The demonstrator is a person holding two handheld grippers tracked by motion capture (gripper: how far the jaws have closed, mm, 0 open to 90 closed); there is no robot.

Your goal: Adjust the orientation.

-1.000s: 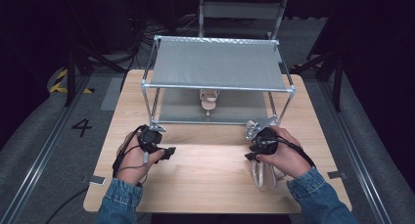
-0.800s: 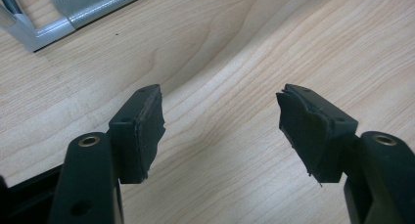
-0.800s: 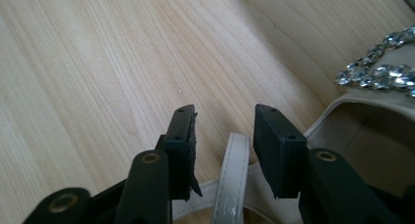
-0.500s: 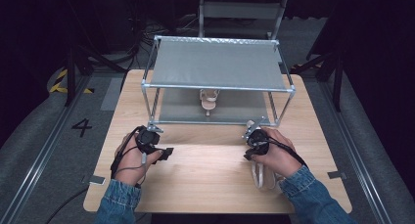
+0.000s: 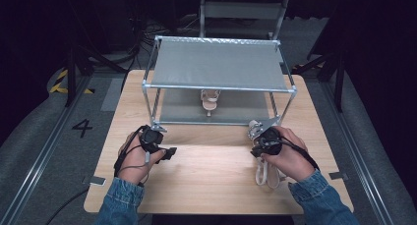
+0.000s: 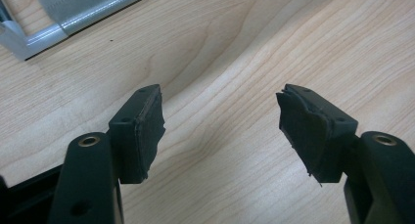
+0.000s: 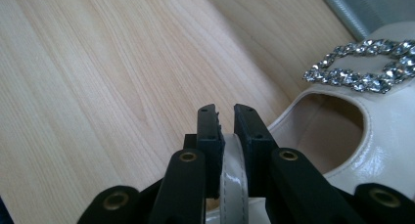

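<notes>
Closed in just now: right gripper [image 7: 225,117], jaws pinched on the thin strap [image 7: 234,185] of the cream shoe [image 5: 268,172] near the table's [image 5: 211,181] right front. Shifted a bit, too. Left gripper [image 6: 220,111]: jaws wide apart, nothing between. Another shoe [image 5: 210,98] under the rack [image 5: 219,63]. Could slip or swing on that strap and bump the rack leg.

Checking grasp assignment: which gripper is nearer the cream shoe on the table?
Right. The right gripper is shut on the cream shoe, clamping its strap. The left gripper sits open, across the table from it.
</notes>
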